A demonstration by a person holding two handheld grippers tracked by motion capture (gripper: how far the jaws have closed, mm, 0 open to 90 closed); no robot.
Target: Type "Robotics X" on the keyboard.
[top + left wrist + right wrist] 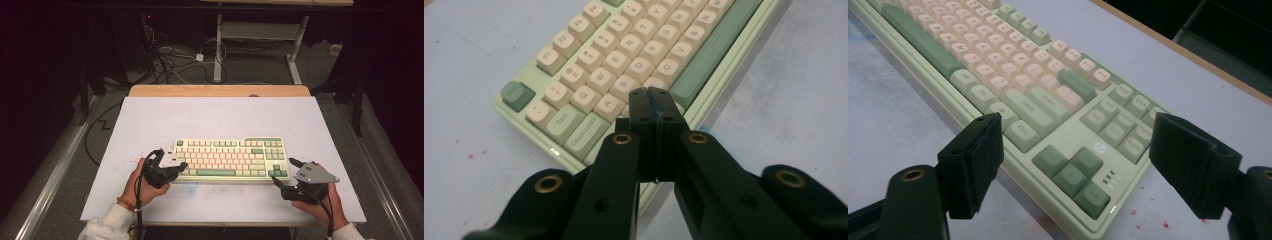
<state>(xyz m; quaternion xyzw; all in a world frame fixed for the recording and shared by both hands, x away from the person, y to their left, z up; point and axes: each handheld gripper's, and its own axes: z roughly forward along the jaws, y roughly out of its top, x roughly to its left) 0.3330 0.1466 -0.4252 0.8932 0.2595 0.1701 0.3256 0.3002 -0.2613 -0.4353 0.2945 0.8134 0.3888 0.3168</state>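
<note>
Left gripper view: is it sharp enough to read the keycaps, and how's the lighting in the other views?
Left gripper view: keyboard legends readable, near jaws soft. Right gripper view: close keys legible, the far rows blur. High view: table evenly lit, surroundings dark, left gripper and right gripper small but distinct.

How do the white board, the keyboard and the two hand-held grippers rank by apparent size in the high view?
1. White board, by far the largest.
2. Keyboard.
3. Left hand-held gripper and right hand-held gripper: they look about alike, so no ranking between them.
</note>
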